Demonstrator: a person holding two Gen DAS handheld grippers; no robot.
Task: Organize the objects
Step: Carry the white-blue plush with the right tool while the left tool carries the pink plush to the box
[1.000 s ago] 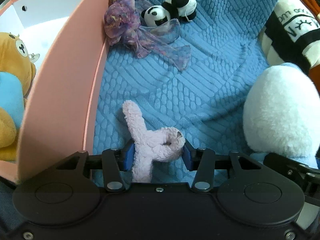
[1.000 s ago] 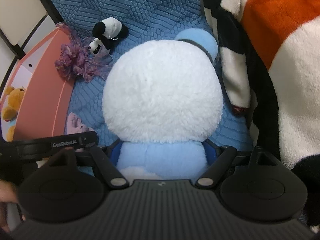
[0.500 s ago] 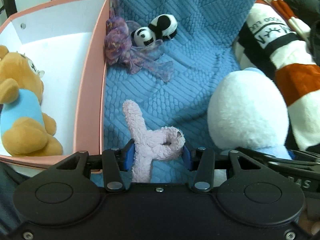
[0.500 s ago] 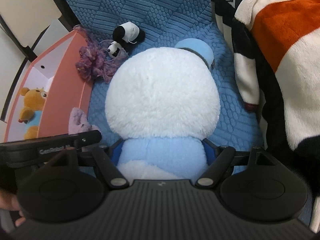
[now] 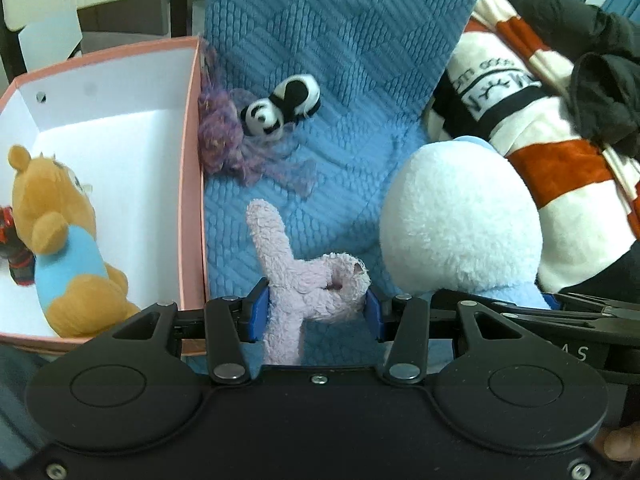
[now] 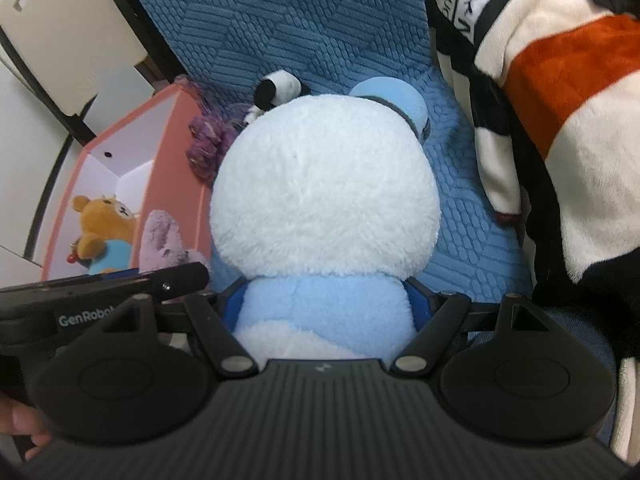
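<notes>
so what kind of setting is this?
Likely a home living room or bedroom: a blue quilted cover over a sofa or bed, a striped fleece blanket, and a pink toy box holding a teddy bear.

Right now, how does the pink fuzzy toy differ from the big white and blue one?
The pink plush is slim and limp, with a long thin part sticking up; the white and blue plush is far bigger, round and full. The left gripper pinches the pink plush; the right gripper clamps the white and blue plush's blue part. Both are fluffy and held.
</notes>
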